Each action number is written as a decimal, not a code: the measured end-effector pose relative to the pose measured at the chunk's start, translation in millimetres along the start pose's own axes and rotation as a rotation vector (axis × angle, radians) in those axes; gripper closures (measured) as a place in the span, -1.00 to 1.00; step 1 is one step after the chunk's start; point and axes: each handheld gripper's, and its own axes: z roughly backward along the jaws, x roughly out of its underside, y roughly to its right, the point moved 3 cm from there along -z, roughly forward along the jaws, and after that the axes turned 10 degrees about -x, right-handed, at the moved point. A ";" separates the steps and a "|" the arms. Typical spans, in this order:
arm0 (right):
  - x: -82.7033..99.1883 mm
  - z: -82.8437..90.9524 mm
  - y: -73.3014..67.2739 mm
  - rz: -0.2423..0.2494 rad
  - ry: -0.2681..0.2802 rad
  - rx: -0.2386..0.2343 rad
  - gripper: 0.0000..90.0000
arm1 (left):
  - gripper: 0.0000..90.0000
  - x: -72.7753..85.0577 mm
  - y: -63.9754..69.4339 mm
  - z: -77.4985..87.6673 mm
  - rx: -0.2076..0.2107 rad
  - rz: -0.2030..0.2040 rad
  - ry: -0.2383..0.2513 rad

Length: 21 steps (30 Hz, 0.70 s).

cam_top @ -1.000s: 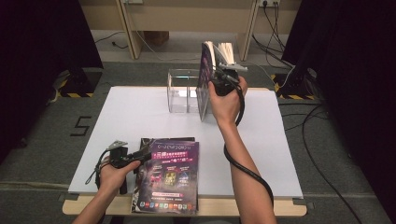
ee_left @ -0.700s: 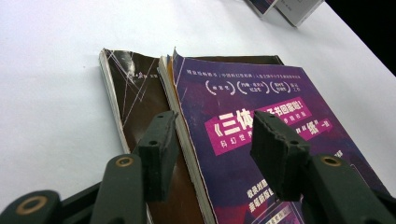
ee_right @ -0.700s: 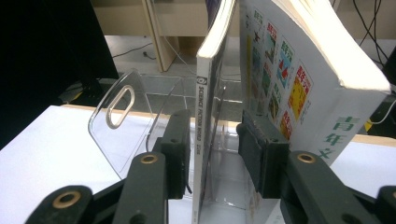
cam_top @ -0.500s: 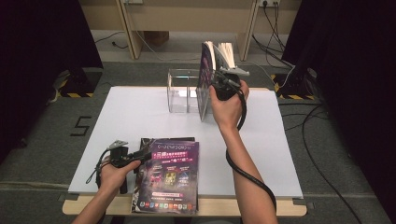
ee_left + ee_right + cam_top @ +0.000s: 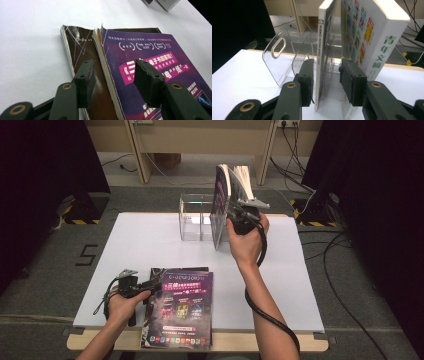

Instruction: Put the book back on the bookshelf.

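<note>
A purple magazine (image 5: 182,305) lies on a dark one (image 5: 80,47) at the table's front edge. My left gripper (image 5: 150,285) is open at their left side. In the left gripper view (image 5: 113,65) one jaw stands over the dark cover and the other over the purple cover (image 5: 155,65), with the purple one's edge between them. At the back, a thin magazine (image 5: 324,30) and a thick book (image 5: 372,37) stand upright at the right end of a clear acrylic holder (image 5: 192,217). My right gripper (image 5: 325,63) is open around the thin magazine (image 5: 219,205). Its left pad touches the magazine, and its right pad sits between magazine and book.
The white table (image 5: 150,235) has bare surface to the left and right of the holder. The right gripper's cable (image 5: 260,305) hangs along the forearm. Beyond the table are wooden legs, floor cables (image 5: 345,255) and dark curtains on both sides.
</note>
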 end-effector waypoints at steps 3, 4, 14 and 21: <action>2.9 3.5 0.3 -0.001 -0.003 -0.002 0.41 | 0.12 0.0 -0.3 -0.5 -0.003 -0.001 -0.002; 3.6 4.1 0.4 -0.002 -0.003 -0.004 0.41 | 0.12 0.0 -0.3 -0.7 -0.006 0.000 -0.004; 17.5 11.3 1.9 -0.009 -0.028 -0.016 0.40 | 0.13 1.2 -2.2 -3.0 -0.015 0.001 -0.011; 31.1 16.7 5.9 -0.021 -0.047 -0.023 0.40 | 0.14 2.2 -2.2 -4.1 -0.015 -0.005 -0.015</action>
